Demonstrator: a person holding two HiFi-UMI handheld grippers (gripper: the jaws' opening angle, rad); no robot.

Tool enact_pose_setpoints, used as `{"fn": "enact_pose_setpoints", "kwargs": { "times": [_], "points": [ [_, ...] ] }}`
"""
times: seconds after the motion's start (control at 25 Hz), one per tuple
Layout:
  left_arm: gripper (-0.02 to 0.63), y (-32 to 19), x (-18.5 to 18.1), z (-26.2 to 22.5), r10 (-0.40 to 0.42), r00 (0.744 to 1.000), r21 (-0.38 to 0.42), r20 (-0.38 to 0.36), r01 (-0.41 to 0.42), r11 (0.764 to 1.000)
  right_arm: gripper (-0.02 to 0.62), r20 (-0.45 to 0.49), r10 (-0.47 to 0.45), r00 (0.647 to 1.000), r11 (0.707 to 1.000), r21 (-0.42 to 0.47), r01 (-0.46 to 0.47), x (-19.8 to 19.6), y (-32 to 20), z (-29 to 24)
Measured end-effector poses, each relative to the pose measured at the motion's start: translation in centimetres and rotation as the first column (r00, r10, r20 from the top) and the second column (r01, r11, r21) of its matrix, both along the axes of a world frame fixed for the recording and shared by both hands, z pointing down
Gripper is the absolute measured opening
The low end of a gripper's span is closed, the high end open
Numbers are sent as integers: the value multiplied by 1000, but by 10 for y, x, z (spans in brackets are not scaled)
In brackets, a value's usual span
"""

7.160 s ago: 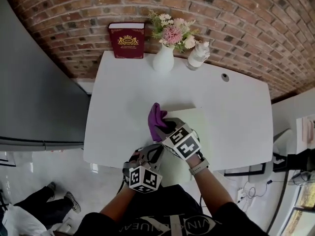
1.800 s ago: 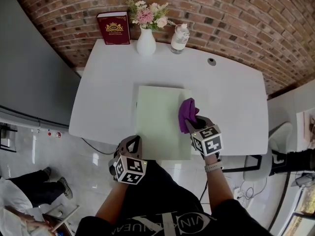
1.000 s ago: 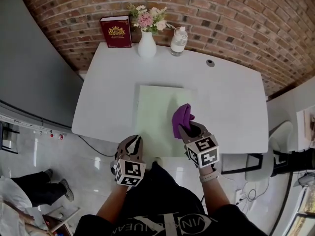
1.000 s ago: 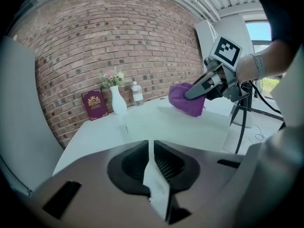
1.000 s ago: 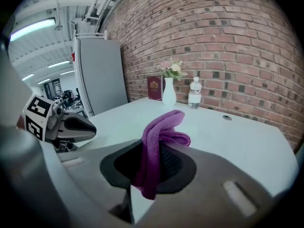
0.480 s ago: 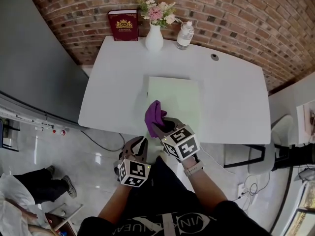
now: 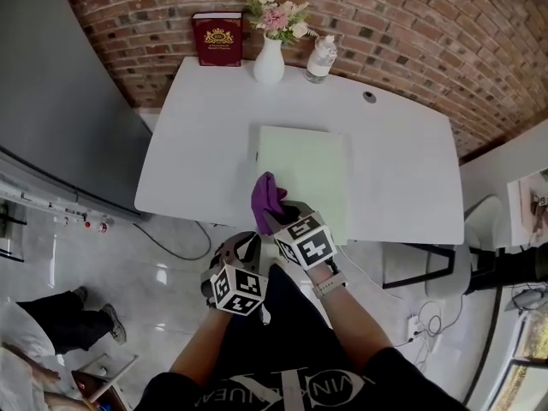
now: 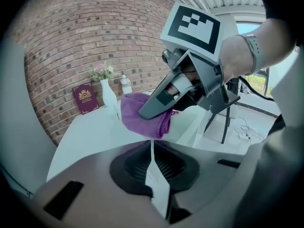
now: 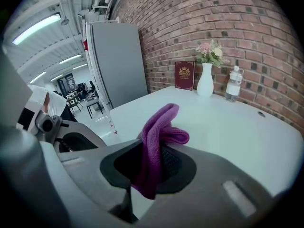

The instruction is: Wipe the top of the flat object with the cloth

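Cloth [image 7: 267, 197] – purple, bunched, pinched in the right gripper [image 7: 281, 218], jaws closed on its lower part; a folded lump sticks up past the fingertips. In the head view it sits over the near-left corner of the mat [image 7: 308, 165], lapping the mat's left edge. Can't tell if it presses on the surface. Mat is pale green, flat, lying mid-table with its near edge at the front edge of the table [image 7: 197, 161].

Left gripper [image 8: 152, 151] – jaws together, nothing between them. It hangs off the table's front edge, just beside and nearer to the person than the right gripper. The left gripper view shows the right gripper and cloth close ahead, slightly above.

Far edge of the table, against the brick wall [image 7: 411, 24]: red book [image 7: 217, 38] standing upright, white vase [image 7: 269, 62] with flowers, clear bottle [image 7: 321, 56] right of the vase. Small round hole [image 7: 369, 97] in the tabletop, right of the bottle. Grey cabinet [image 7: 51, 101] to the table's left. Dark chair [image 7: 445, 268] off the table's right side. Someone's legs [image 7: 73, 328] on the floor at lower left.
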State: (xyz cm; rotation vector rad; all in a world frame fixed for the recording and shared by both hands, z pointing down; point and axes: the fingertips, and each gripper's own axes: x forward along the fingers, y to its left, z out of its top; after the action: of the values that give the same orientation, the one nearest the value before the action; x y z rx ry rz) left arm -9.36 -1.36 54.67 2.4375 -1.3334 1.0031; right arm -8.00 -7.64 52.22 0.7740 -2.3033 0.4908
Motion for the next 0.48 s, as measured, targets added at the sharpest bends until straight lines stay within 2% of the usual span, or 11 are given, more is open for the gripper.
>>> {"fn": "enact_pose_setpoints", "kwargs": {
  "times": [0.2, 0.48],
  "points": [
    [14, 0, 0, 1, -2, 1000, 7, 9, 2, 1000, 67, -27, 56, 998, 998, 6, -55, 24, -1, 2],
    [14, -1, -5, 7, -10, 999, -11, 40, 10, 1000, 67, -83, 178, 981, 984, 15, -177, 86, -5, 8]
  ]
}}
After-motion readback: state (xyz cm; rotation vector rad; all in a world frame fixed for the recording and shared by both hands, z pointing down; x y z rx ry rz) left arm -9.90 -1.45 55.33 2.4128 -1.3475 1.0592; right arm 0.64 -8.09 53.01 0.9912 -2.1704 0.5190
